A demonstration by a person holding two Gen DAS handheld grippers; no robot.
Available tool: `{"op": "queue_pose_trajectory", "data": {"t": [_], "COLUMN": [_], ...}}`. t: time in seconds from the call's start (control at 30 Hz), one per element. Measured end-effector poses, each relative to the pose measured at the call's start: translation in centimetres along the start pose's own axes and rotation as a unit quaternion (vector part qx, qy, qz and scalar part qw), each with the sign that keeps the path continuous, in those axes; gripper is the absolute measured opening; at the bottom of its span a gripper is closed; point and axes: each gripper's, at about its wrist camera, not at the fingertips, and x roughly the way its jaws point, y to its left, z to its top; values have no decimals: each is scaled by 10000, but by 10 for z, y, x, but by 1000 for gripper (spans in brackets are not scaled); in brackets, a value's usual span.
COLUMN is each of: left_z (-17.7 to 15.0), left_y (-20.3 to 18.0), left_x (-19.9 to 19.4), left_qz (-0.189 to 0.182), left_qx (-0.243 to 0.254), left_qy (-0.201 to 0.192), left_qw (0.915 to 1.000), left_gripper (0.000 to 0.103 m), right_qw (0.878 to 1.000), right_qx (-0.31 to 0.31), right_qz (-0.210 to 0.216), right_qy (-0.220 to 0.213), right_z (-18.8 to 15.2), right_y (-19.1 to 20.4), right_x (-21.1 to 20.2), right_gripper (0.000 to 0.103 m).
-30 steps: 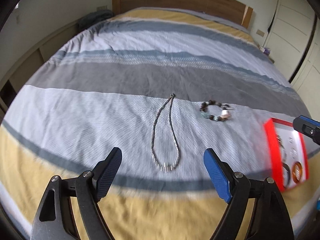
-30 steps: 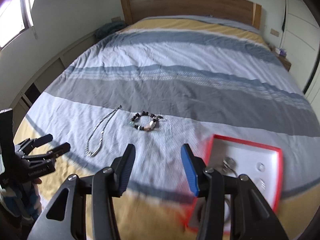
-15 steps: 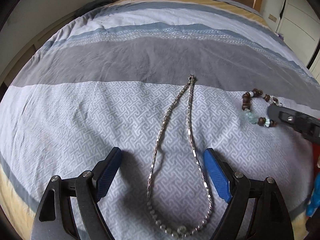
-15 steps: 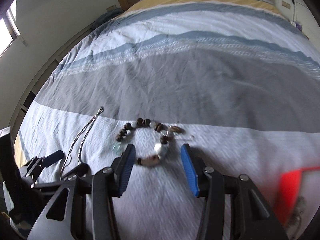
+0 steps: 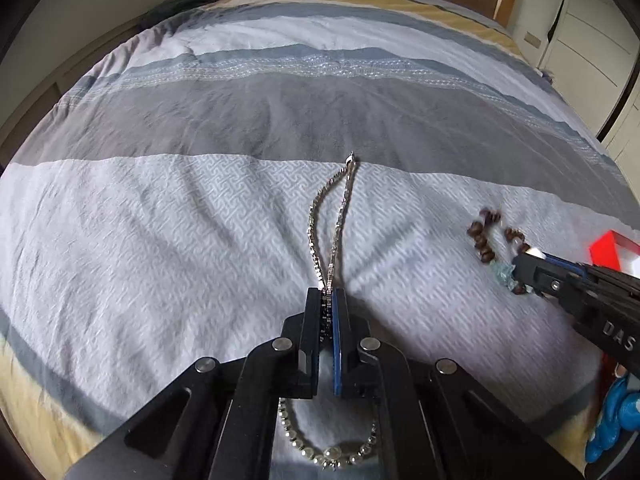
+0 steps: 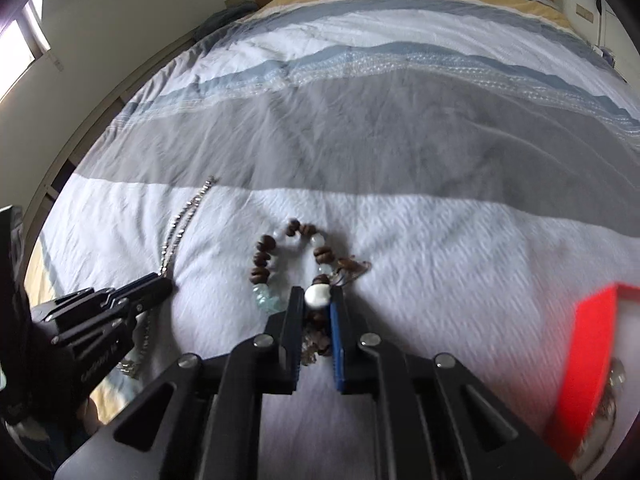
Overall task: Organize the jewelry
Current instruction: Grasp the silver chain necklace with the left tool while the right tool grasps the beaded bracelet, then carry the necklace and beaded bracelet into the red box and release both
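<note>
Left tongs [image 5: 328, 300]: nearest item in the left wrist view. Closed on both strands of the silver chain necklace [image 5: 334, 216], gripping partway along its length.
- Risk: the grip sits on thin, slick links and the two strands may slide through the pads on lifting. The beaded lower loop lies behind the tips, under the tongs' frame, and could catch there or swing.
- Risk: the duvet [image 5: 200, 240] puckers toward the tips, so fabric may be pinched along with the chain.

Right tongs [image 6: 314, 300]: nearly closed around the beaded bracelet [image 6: 264, 258], with a white bead between the tips.
- Risk: round beads may roll out of a narrow hold. A small dangling charm at the bracelet's right side may snag on the fabric.

Necklace, appearance: fine box-link silver chain in a long narrow loop. The clasp end is farthest, at the edge of the grey stripe; the rounder silver beads are at the near end.

Bracelet, appearance: dark brown beads with pale and translucent blue-green ones, lying on the white patterned stripe to the necklace's right.

Red-rimmed tray [image 6: 592, 344]: at the right edge, apart from both pieces, and likely their destination. Its contents are blurred.
</note>
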Motion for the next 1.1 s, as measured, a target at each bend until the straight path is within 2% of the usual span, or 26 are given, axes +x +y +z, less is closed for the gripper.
{"op": "queue_pose_trajectory", "data": {"t": [0.2, 0.43, 0.73, 0.93, 1.1], "left_z": [-15, -21, -30, -36, -43], "left_y": [-6, -23, -76, -130, -192], "left_x": [-42, -115, -211, -233, -221], "left_qz": [-29, -113, -356, -641, -919], "left_qx": [41, 157, 511, 772, 1100], "left_qy": [-153, -541, -1170, -1281, -1127], "left_qw": [9999, 9983, 9912, 9867, 9832], "left_gripper": [4, 4, 4, 4, 4], "right_qw": [9995, 9973, 9914, 9875, 9868], "right_qx": [-54, -147, -115, 74, 312], "right_qz": [82, -7, -291, -585, -785], "right_qy": [-291, -719, -1270, -1459, -1378], "right_z": [-16, -33, -62, -84, -102], "right_y": [7, 18, 4, -39, -84], "right_x": [-60, -145, -250, -297, -307], "right_gripper": [11, 11, 11, 11, 11]}}
